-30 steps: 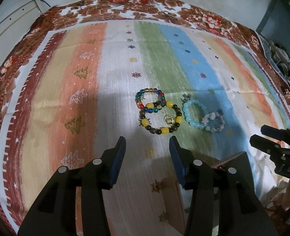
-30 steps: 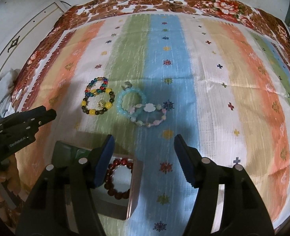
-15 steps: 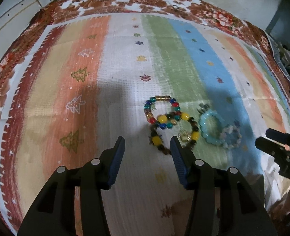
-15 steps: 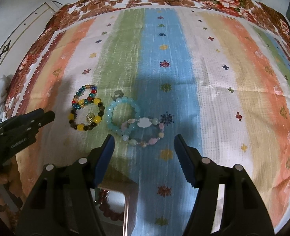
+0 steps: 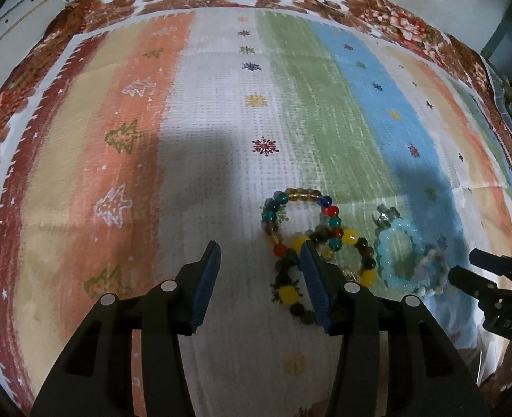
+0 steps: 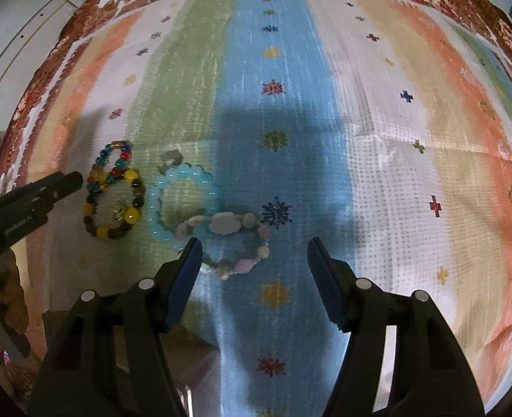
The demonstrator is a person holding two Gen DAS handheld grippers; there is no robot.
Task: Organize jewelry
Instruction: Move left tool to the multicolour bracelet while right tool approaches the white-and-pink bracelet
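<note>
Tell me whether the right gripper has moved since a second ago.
Yes. The right gripper came forward and down over the striped cloth: its fingers now flank the pastel bracelet, with the box out of sight.

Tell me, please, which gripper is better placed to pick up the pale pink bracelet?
Right gripper: the pale pink bracelet lies partly between its open fingers. Left gripper hovers by the yellow-beaded bracelet.

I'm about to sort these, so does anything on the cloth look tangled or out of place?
Yes: the bracelets overlap in pairs. The small multicoloured glass-bead bracelet lies across the yellow-and-brown bead bracelet, and the pale pink stone bracelet crosses the light blue bead bracelet. Nothing looks broken.
</note>
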